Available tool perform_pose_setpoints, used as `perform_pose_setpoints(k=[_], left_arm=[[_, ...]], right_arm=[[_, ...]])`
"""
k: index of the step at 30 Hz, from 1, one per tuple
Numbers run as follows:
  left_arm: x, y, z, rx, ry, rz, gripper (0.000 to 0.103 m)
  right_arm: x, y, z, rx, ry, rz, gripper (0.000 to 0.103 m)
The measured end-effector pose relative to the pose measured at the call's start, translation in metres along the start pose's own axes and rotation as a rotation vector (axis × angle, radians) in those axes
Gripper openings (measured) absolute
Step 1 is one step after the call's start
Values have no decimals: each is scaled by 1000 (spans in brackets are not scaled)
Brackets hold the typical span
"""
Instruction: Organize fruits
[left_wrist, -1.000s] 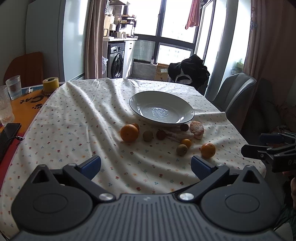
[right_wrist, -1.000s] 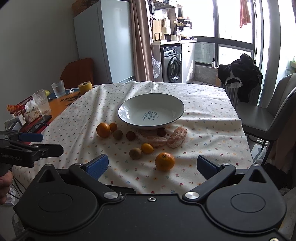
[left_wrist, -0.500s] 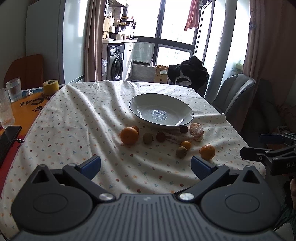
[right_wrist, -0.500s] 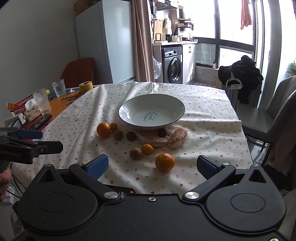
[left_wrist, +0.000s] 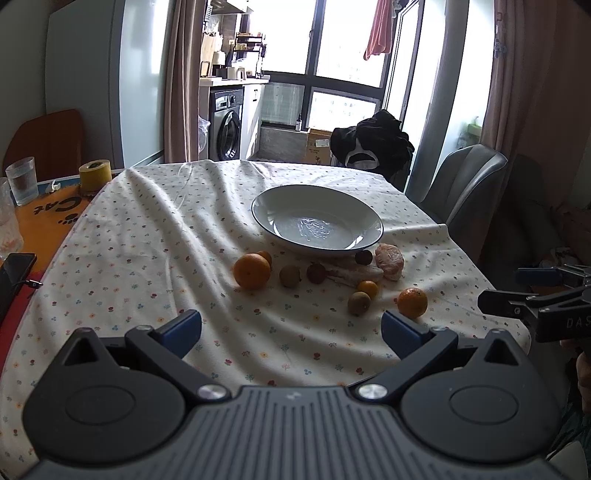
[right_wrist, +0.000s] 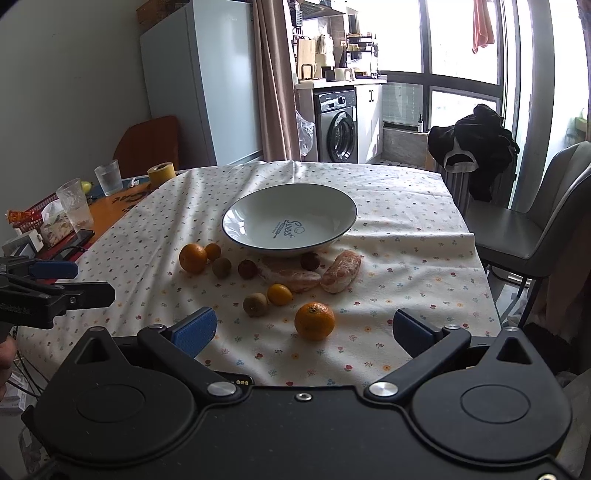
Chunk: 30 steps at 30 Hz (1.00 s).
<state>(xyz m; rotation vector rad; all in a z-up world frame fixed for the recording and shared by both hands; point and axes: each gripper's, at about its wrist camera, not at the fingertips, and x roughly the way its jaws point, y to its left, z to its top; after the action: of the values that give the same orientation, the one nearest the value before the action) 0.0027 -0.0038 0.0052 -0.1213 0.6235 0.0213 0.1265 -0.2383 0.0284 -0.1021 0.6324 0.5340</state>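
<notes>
An empty white bowl (left_wrist: 317, 221) (right_wrist: 290, 223) stands on the flowered tablecloth. In front of it lie several fruits: a large orange (left_wrist: 252, 270) (right_wrist: 192, 257), a second orange (left_wrist: 412, 302) (right_wrist: 314, 320) nearest the front edge, two brown kiwis (left_wrist: 359, 303) (right_wrist: 255, 304), small dark round fruits (left_wrist: 316, 273), a kumquat (right_wrist: 279, 294) and peeled citrus pieces (right_wrist: 340, 270). My left gripper (left_wrist: 291, 328) is open and holds nothing, short of the fruits. My right gripper (right_wrist: 304, 332) is open too, with the near orange just beyond its fingers.
Glasses (right_wrist: 108, 177), a yellow tape roll (left_wrist: 95, 174) and a phone (left_wrist: 14, 267) sit on the orange surface at the left. A grey chair (right_wrist: 535, 229) stands at the right. The cloth hangs over the table's front edge.
Both grippers have drawn back and tilted up slightly, so the bowl and fruits sit a little lower and farther in view. The jaws stay open; no fruit has moved.
</notes>
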Motion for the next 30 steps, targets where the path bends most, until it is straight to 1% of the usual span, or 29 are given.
perform_pose_setpoints(k=[5,10,14,18,23,30], left_arm=[[11,3,-1,-12,-1,-3,102],[27,7,-2,-34,15,-13,102],[40,8,-3,-36,22,-19,102],[53,9,-2,-51,37,-21,102],[68,5,0,-48,47,-35,102],[83,-2,3,-39,52,-56,100]], right_arm=[[10,-4,-3,-3,12,1,103],[20,-14,-7,18,-5,9,103],[30,-18,-11,12,7,17,103],[41,-25,-15,32,26,19,103],[50,-29,-17,37,26,12,103],[63,-35,-19,50,32,48,103]])
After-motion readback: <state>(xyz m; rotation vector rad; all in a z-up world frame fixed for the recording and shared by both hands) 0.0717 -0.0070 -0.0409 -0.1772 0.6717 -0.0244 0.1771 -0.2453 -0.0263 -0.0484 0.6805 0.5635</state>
